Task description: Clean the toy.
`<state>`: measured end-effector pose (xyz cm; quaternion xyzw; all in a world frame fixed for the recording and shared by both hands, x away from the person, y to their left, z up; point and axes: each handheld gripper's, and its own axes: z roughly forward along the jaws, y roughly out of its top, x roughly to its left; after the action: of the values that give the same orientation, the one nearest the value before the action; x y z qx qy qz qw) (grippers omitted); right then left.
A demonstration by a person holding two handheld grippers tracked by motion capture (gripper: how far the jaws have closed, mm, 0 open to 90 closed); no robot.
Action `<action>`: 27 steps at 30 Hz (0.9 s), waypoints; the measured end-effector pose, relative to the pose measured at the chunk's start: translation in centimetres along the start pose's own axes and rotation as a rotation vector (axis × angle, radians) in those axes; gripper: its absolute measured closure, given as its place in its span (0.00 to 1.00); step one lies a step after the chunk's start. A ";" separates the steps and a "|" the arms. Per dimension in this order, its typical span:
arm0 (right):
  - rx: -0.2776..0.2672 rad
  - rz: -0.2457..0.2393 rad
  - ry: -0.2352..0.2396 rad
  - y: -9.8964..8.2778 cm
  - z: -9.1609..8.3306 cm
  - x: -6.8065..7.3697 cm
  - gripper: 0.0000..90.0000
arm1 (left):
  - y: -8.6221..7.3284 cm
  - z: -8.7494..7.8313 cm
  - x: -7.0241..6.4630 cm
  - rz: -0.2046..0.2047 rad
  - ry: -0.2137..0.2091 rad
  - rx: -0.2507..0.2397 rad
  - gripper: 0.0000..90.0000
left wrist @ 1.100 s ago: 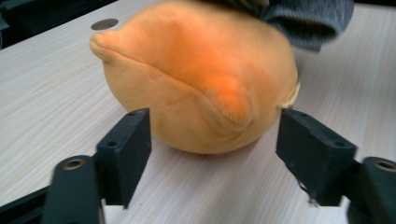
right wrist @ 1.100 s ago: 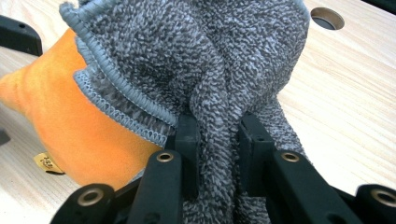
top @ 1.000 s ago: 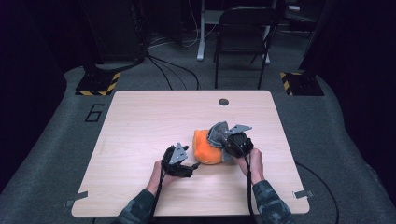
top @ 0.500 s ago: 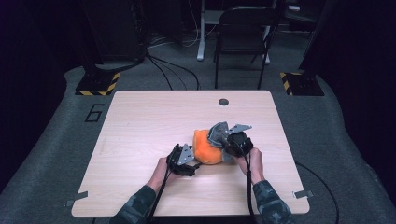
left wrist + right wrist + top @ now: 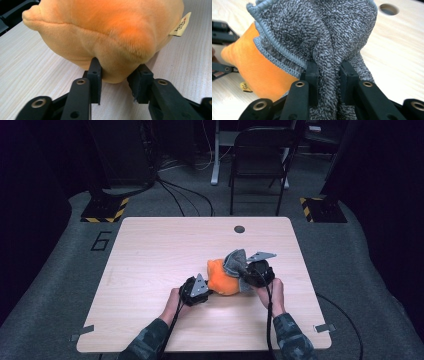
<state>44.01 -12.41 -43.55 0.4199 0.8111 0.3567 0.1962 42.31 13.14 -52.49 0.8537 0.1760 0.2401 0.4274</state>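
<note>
High view: orange plush toy [image 5: 222,281] lying on wooden table [image 5: 150,255], right of centre and toward the near edge, between both grippers. Left gripper [image 5: 117,75] clamped on a fold of the plush at its lower side. Right gripper [image 5: 329,75] pinching a bunched grey knitted cloth [image 5: 322,32] draped against the toy.

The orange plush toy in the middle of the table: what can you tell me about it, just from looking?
The orange plush toy is a soft, rounded lump of short, fuzzy fabric with sewn seams and a small cream tag at one side. It rests on the wooden table, right of centre and toward the person. The left claw pinches a fold of its underside. A grey knitted cloth drapes over its far side, and the right claw grips that cloth.
</note>
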 end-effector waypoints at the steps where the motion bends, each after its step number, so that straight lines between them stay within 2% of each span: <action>1: -0.013 -0.005 -0.014 0.0 -0.5 -0.4 0.80 | 0.0 0.0 0.0 -0.002 -0.002 -0.002 0.75; 7: -0.053 0.065 -0.077 -0.9 -3.8 -3.0 0.80 | -0.1 0.0 0.1 -0.006 -0.002 -0.006 0.80; 9: -0.044 0.080 -0.099 -1.9 -4.4 -3.7 0.80 | -0.2 0.0 0.0 -0.001 0.000 -0.003 0.82; 10: -0.025 0.068 -0.114 -2.7 -4.6 -3.9 0.80 | -0.2 0.0 0.0 0.004 0.003 -0.003 0.83; 12: 0.008 0.084 -0.138 -4.7 -4.7 -4.5 0.79 | -0.2 0.0 -0.1 0.003 0.004 -0.008 0.85; 16: 0.063 0.111 -0.157 -6.7 -4.6 -5.3 0.79 | -0.2 0.0 -0.1 0.003 0.004 -0.010 0.87; 24: 0.077 0.146 -0.171 -7.2 -4.2 -6.2 0.78 | -0.1 -0.4 0.1 -0.034 -0.005 -0.060 0.91; 26: 0.075 0.146 -0.174 -7.3 -4.3 -6.5 0.78 | 0.0 -0.5 0.2 -0.052 -0.010 -0.076 0.92; 27: 0.076 0.152 -0.176 -7.3 -4.3 -6.6 0.78 | 0.1 -0.6 0.2 -0.073 -0.017 -0.087 0.92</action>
<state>41.14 -22.47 -45.98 0.5170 0.7695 0.3012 0.2232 42.12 13.56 -51.99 0.8292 0.1927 0.2248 0.4741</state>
